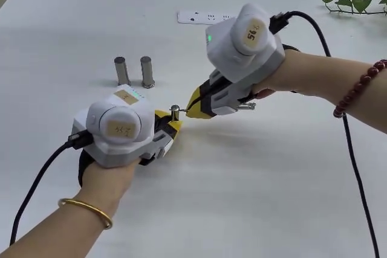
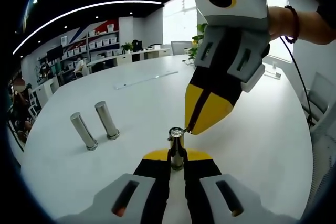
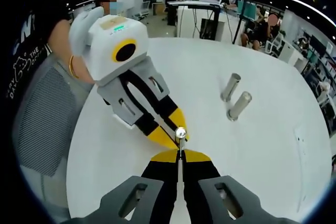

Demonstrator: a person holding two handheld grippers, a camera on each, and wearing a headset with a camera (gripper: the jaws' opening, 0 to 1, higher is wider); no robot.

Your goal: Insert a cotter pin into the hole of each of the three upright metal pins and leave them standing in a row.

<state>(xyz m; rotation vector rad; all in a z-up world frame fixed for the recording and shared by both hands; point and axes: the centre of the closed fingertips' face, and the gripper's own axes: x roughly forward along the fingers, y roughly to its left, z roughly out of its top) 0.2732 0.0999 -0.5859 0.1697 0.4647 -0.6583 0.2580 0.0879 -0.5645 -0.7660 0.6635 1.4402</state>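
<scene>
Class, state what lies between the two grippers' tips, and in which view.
A short silver metal pin, clamped upright by the left gripper; the right gripper reaches its top. The head view shows it.

The left gripper (image 2: 177,157) covers the foot of the metal pin (image 2: 176,138). The cotter pin (image 2: 184,129) is too small to make out

Left tool (image 1: 174,124), right tool (image 1: 192,110) — grey, yellow-tipped, black cables (image 1: 36,182), gold bangle (image 1: 87,209), seemingly maroon beads (image 1: 357,92)
</scene>
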